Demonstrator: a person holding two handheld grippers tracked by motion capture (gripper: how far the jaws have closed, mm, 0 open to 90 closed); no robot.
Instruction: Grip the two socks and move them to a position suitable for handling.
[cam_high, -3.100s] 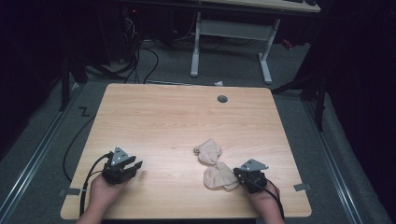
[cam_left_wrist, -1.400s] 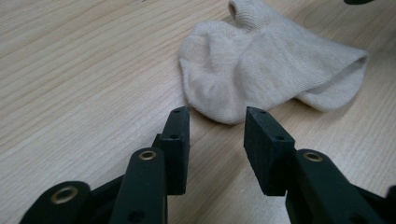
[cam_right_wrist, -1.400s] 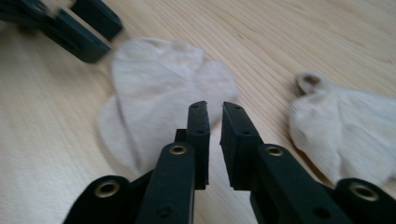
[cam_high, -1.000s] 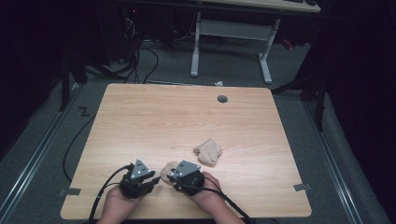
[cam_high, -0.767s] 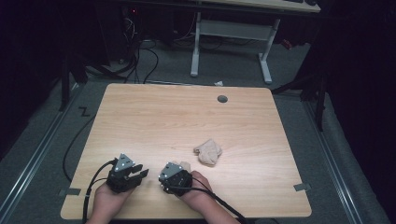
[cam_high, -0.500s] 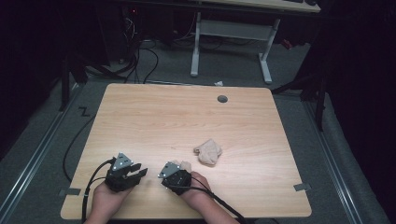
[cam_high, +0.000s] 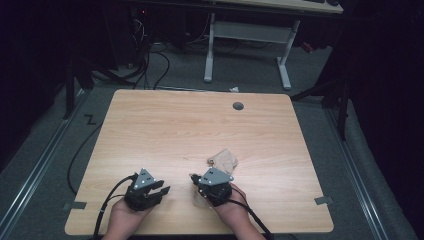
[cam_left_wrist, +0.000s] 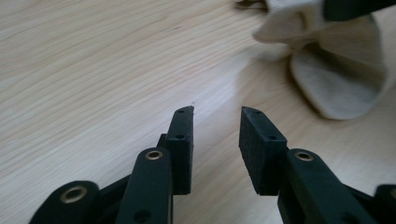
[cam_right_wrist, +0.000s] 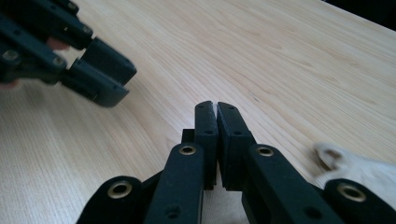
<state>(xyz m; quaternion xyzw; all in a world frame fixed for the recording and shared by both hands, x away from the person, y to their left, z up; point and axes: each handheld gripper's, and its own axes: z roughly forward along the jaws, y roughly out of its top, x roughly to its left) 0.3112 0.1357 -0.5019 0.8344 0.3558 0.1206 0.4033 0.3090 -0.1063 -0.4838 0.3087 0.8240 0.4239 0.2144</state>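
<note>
Dim room, grey floor (cam_high: 45, 150), white desk frame (cam_high: 245, 37)

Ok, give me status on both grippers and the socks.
Left gripper open, empty, low over the table. Right gripper shut, thin beige fabric edge between its jaws, apparently the near sock. Second sock lies apart, mid-table. Nothing in the way.
</note>
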